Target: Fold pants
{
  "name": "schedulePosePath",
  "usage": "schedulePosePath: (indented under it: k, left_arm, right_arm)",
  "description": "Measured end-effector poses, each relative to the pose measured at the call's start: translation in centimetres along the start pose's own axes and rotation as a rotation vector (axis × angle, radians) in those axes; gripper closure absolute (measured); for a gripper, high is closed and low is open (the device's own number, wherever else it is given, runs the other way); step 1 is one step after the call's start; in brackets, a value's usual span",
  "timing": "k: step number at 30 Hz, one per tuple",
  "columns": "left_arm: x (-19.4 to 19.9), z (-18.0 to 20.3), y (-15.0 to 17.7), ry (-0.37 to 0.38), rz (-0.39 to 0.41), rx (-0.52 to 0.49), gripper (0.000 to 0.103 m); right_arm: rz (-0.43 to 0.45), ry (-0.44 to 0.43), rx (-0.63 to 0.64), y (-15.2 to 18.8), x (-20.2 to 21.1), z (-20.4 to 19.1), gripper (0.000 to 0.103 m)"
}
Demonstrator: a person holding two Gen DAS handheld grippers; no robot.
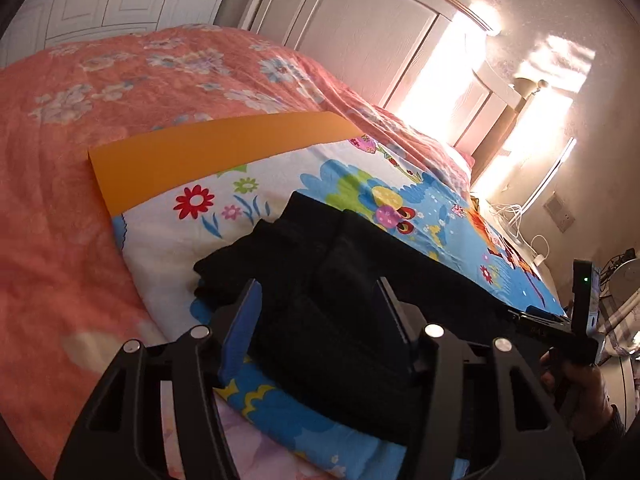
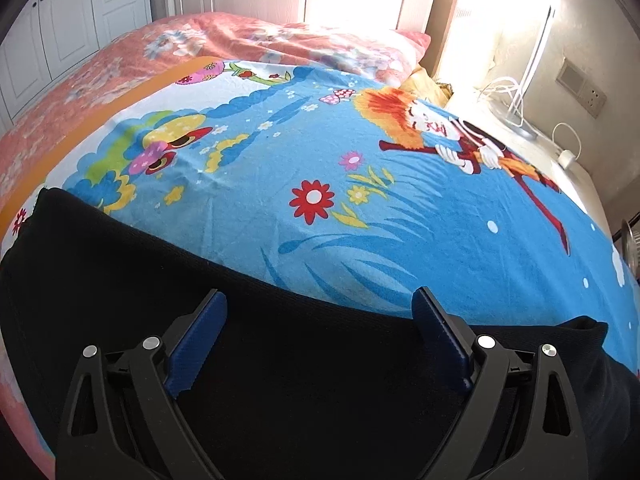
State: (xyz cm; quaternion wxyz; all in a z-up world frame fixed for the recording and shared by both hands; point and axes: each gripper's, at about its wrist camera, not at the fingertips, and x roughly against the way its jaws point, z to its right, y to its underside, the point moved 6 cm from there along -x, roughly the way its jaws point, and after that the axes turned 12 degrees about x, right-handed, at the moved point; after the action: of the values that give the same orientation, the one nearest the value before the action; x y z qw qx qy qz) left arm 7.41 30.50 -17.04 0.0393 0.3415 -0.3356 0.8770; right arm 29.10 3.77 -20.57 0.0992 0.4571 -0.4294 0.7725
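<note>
Black pants [image 1: 340, 300] lie on a colourful cartoon blanket [image 1: 360, 184] on the bed, one end folded over into a thicker lump at the left. My left gripper [image 1: 318, 292] is open and empty, just above that folded end, its blue pads [image 1: 242, 328] apart. In the right wrist view the pants [image 2: 280, 340] stretch across the lower frame on the blanket [image 2: 360, 220]. My right gripper [image 2: 320, 300] is open and empty over the pants' far edge. The right gripper's body [image 1: 560, 328] shows at the left view's right edge, held by a hand.
A pink floral duvet [image 1: 120, 80] covers the bed beyond the blanket's orange border [image 1: 208, 156]. A white headboard [image 1: 360, 28] stands behind. A bedside surface [image 2: 512, 120] with white cables and a lamp lies right, with a wall socket [image 2: 584, 88]. White wardrobe doors [image 2: 60, 28] stand left.
</note>
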Motion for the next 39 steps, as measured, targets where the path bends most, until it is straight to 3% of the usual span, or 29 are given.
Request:
schedulePosePath:
  k: [4, 6, 10, 13, 19, 25, 29, 31, 34, 39]
  left_arm:
    - [-0.8, -3.3, 1.2, 0.019, -0.039, 0.125, 0.048]
    - [-1.1, -4.2, 1.5, 0.015, -0.047, 0.166, 0.060]
    - [-1.1, -3.5, 1.5, 0.038, -0.039, 0.143, 0.062]
    - [-2.4, -3.5, 1.8, -0.029, -0.080, 0.113, 0.067]
    - [-2.9, -3.7, 1.9, -0.050, -0.099, 0.111, 0.066]
    - [-3.0, -4.2, 2.0, -0.037, -0.114, 0.139, 0.060]
    - [-2.9, -4.4, 2.1, -0.021, -0.121, 0.154, 0.059]
    - [-2.8, -4.5, 2.1, 0.006, -0.129, 0.176, 0.059]
    - [-2.8, -5.3, 2.1, 0.113, -0.157, 0.288, 0.055]
    - [-2.5, -6.6, 1.7, 0.241, -0.164, 0.457, 0.049]
  right_arm:
    - [0.089, -0.097, -0.011, 0.0, 4.1, -3.1, 0.013]
    - [0.101, -0.097, 0.013, 0.3, 5.4, -5.0, 0.013]
    - [0.122, -0.092, 0.027, 1.0, 6.9, -7.3, 0.013]
    - [0.102, -0.114, 0.001, 1.8, 6.9, -8.0, 0.013]
    - [0.092, -0.120, 0.000, 2.6, 7.1, -8.4, 0.013]
    - [0.088, -0.116, 0.015, 3.1, 7.3, -8.9, 0.014]
    - [0.060, -0.103, 0.026, 3.5, 6.5, -8.9, 0.027]
    - [0.040, -0.104, 0.021, 3.9, 5.9, -8.9, 0.033]
    - [-0.001, -0.107, 0.018, 4.7, 4.7, -8.8, 0.044]
    - [0.004, -0.111, 0.032, 5.3, 4.1, -8.8, 0.046]
